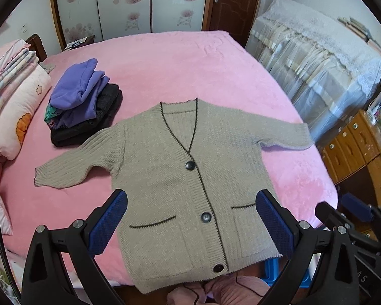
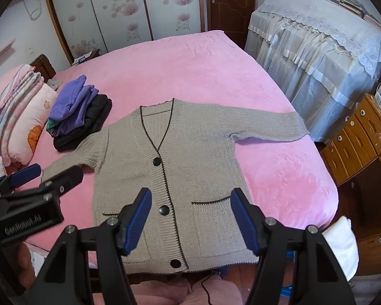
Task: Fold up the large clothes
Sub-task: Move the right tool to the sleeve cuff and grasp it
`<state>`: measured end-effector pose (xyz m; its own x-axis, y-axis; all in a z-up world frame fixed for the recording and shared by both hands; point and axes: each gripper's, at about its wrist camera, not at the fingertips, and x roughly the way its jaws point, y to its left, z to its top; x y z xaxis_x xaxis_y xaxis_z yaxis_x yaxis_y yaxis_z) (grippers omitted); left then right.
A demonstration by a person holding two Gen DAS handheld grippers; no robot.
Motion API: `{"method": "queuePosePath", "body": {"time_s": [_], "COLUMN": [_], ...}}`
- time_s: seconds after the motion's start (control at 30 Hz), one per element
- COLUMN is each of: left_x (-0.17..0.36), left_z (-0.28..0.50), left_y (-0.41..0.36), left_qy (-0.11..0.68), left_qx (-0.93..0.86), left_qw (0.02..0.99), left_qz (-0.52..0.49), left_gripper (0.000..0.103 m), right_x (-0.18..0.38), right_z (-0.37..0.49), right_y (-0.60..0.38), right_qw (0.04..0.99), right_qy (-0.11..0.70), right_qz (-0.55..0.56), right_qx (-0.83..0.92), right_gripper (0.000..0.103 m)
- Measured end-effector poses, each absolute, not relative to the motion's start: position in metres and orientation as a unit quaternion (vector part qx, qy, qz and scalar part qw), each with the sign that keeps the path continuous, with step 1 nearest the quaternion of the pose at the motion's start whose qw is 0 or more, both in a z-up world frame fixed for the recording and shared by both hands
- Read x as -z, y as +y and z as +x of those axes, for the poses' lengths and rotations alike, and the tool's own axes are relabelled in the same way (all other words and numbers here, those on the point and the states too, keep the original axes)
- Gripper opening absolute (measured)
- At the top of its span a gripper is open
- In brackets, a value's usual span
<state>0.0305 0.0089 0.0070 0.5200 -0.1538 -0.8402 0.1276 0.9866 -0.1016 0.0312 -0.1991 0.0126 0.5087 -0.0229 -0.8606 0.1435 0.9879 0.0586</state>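
1. Lying face up near the front edge of the pink plush bed point(image 1: 216, 58), the beige ribbed-knit buttoned cardigan point(image 1: 180, 178) is spread flat, sleeves out, ready for folding.
2. Left tongs point(image 1: 190, 225) and right tongs point(image 2: 190, 221) hover above its hem, both apart, gripping nothing.
3. A stack of folded purple and black clothes point(image 1: 83, 101) sits toward the bed's left edge.
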Motion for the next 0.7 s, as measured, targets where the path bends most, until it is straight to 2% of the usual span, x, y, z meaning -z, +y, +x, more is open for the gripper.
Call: {"method": "queuePosePath", "body": {"time_s": [0.37,0.57,0.7], "left_x": [-0.028,-0.044,-0.055], "left_z": [0.056,0.074,0.096], "left_y": [-0.015,-0.072,-0.131], "left_qy": [0.437,0.399,0.385], "left_qx": [0.092,0.1,0.109], "left_qw": [0.895,0.911,0.914], "left_qz": [-0.013,0.038,0.062], "left_gripper": [0.101,0.101,0.101], "right_x": [-0.033,-0.038,-0.033], "right_z": [0.026,0.034,0.041], "right_y": [-0.247,-0.308,-0.376], "right_qw": [0.895,0.919,0.94], "right_qy": [0.43,0.365,0.294], "right_qz": [0.068,0.087,0.129], "right_qx": [0.102,0.121,0.115], "right_gripper": [0.065,0.065,0.065]}}
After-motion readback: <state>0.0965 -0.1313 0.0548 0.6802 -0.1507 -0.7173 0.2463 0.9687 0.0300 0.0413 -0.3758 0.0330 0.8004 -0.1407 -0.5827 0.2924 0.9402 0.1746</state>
